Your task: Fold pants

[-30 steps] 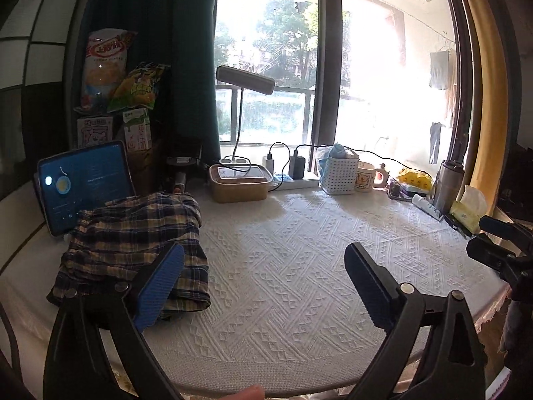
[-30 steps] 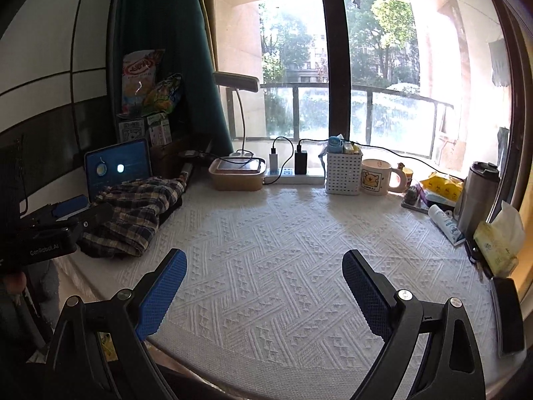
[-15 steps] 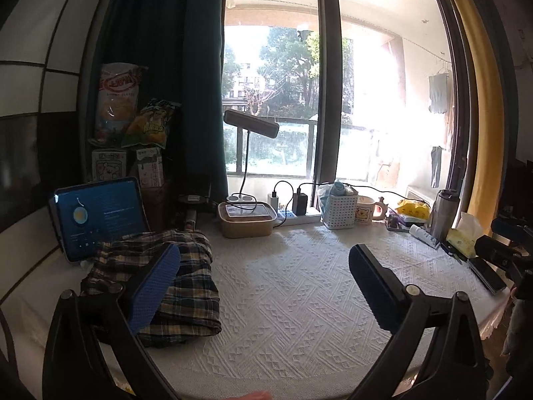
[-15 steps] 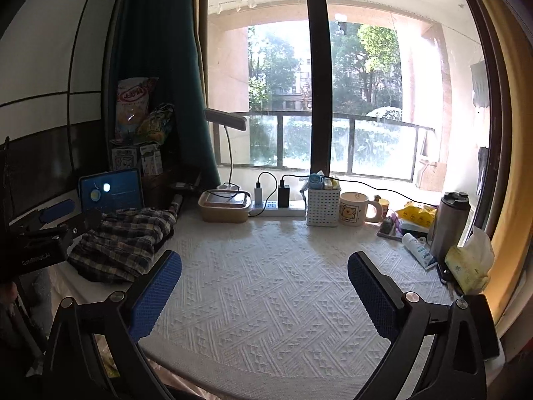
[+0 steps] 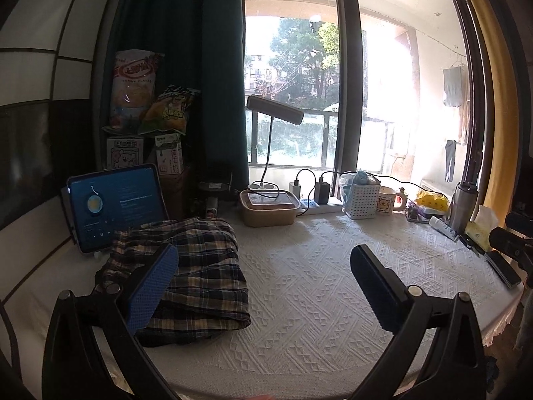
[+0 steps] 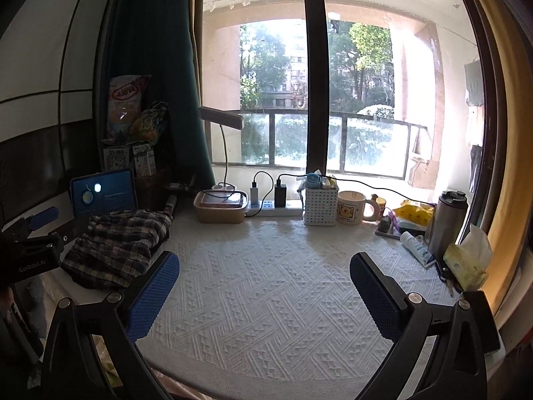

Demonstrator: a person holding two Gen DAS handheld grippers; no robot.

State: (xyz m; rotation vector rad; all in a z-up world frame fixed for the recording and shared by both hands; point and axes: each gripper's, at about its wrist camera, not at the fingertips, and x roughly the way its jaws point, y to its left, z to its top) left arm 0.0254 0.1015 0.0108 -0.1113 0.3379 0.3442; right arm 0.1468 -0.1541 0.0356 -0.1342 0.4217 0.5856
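Both claws, left (image 5: 263, 276) and right (image 6: 263, 280), have just been opening and now gape wide with nothing between them, raised higher than a second ago. The folded plaid pants (image 5: 186, 266) remain on the bench's (image 5: 316, 283) left side, beside the tablet (image 5: 116, 206).

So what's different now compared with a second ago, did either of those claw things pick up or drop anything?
Neither did. Both views have tipped up and back from the table: the left gripper and right gripper have pulled away, their jaws just opening to full width with nothing between them. The folded plaid pants stayed put by the tablet, as did everything along the window.
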